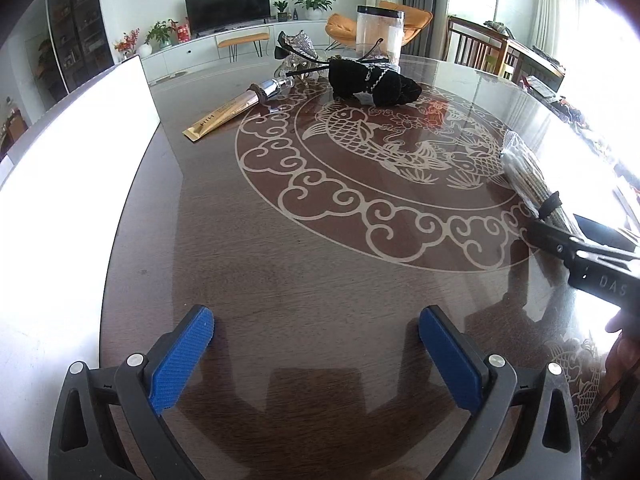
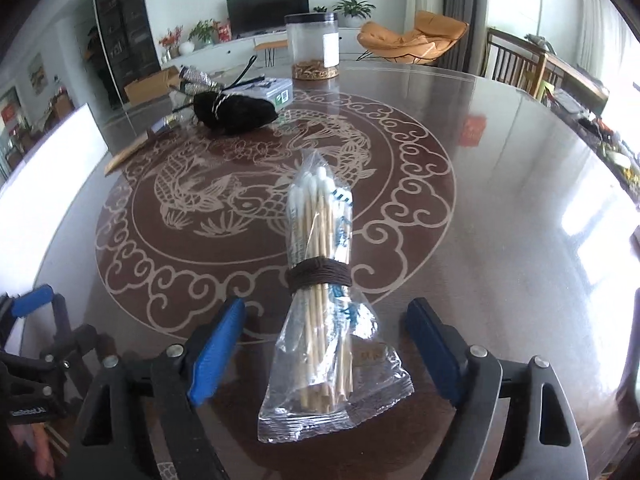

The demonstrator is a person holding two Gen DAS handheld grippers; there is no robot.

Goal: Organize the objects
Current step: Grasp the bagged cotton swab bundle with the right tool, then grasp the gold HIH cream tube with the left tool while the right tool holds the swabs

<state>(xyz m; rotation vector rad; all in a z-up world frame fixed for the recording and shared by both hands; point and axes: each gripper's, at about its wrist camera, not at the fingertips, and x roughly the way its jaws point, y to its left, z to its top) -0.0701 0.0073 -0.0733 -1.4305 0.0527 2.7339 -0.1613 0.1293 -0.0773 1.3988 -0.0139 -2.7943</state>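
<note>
A clear bag of cotton swabs [image 2: 326, 300], bound with a dark band, lies on the round patterned table [image 2: 500, 200]. My right gripper [image 2: 326, 344] is open with its blue pads on either side of the bag's near end. The bag also shows at the right in the left wrist view [image 1: 528, 180]. My left gripper [image 1: 316, 356] is open and empty over the table's near edge. Far across lie a black fabric bundle [image 1: 372, 80], a gold tube [image 1: 236, 108] and a clear jar [image 1: 379, 32].
A white board [image 1: 80, 152] stands at the table's left edge. A small green and white box [image 2: 276, 94] lies behind the black bundle. Wooden chairs [image 1: 480, 46] stand at the far right. Clutter lines the right rim [image 2: 612, 148].
</note>
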